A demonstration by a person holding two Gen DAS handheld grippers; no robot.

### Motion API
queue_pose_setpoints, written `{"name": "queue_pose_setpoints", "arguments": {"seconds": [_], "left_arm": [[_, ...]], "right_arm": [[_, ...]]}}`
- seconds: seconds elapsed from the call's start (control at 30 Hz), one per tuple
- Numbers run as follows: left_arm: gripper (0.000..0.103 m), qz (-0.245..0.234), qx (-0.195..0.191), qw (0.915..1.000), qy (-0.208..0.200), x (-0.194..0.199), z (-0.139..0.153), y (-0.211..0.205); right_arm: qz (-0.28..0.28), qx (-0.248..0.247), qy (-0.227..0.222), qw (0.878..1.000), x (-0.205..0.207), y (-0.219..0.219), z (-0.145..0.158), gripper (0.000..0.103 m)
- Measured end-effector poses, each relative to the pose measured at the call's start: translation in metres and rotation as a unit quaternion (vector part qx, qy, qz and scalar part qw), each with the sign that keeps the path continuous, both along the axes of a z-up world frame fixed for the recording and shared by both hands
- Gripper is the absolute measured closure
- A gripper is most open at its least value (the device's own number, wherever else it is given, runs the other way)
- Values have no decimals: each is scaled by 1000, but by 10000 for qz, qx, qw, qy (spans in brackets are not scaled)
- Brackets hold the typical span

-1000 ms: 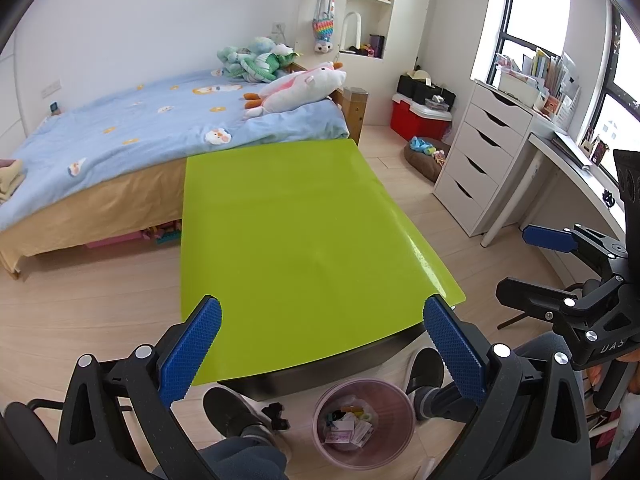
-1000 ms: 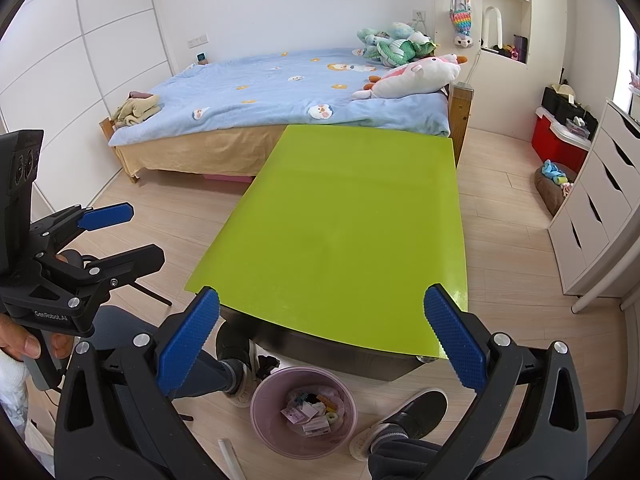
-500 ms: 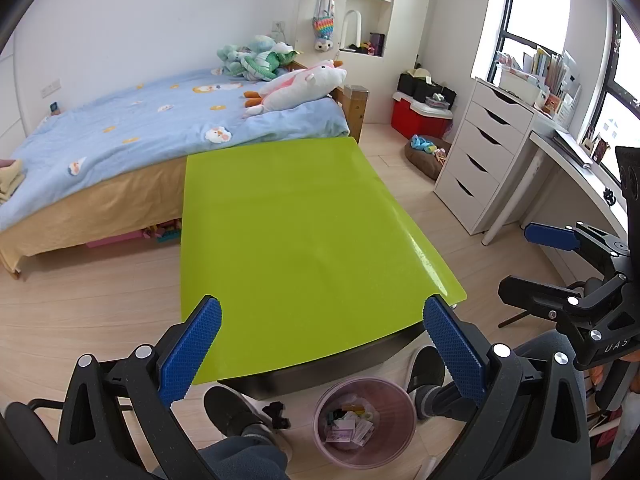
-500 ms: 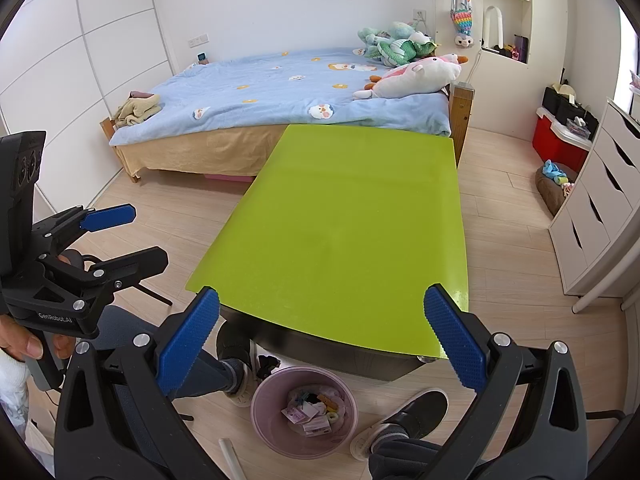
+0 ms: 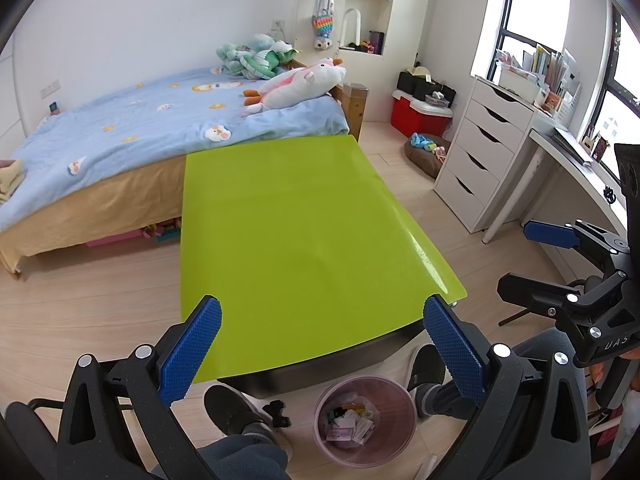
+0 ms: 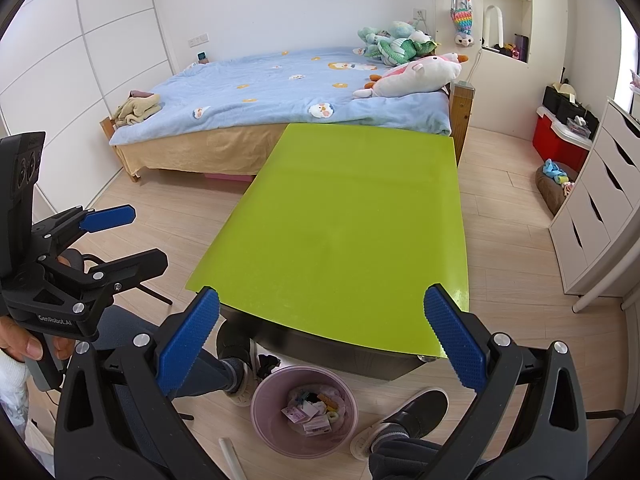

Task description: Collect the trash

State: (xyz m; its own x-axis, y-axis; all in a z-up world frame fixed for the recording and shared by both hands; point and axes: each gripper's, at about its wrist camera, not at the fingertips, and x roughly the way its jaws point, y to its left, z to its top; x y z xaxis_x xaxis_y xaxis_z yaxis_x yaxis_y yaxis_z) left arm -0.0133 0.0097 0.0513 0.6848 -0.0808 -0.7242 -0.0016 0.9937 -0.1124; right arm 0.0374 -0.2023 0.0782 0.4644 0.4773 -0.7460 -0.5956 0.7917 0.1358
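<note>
You are in a bedroom with a pale wood floor, a bed (image 5: 140, 128) under a light blue cover along the far wall, and a white chest of drawers (image 5: 484, 156) by the window on the right side. In front of you stands a low table (image 5: 296, 232) with a bright yellow-green top, its far end reaching the bed.

Your left gripper (image 5: 320, 344) hangs above the near edge of the table, its two blue-padded fingers (image 5: 188, 352) spread wide with nothing between them. Your right gripper (image 6: 320, 340) sits the same way, fingers (image 6: 456, 340) wide apart and holding nothing. Each gripper also shows at the edge of the other's view, jaws parted.

The pink trash bin (image 5: 364, 420) stands on the floor just below the near table edge, between your two dark shoes (image 5: 236, 408). In both views it lies below and between the fingertips, well under them and not touched by either gripper. Inside the trash bin (image 6: 306, 412) lie scraps of paper and small wrappers (image 6: 310, 410); what each piece is cannot be made out. A pink and white plush toy (image 6: 416, 78) rests on the bed near the shelves.
</note>
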Motion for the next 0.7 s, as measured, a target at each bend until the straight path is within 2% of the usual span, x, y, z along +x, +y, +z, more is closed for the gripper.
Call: {"name": "queue_pose_setpoints", "arguments": {"seconds": [0.7], "left_arm": [[6, 2, 4, 10000, 9, 2, 1, 0]], "right_arm": [[-3, -2, 7, 10000, 0, 0, 0, 3]]}}
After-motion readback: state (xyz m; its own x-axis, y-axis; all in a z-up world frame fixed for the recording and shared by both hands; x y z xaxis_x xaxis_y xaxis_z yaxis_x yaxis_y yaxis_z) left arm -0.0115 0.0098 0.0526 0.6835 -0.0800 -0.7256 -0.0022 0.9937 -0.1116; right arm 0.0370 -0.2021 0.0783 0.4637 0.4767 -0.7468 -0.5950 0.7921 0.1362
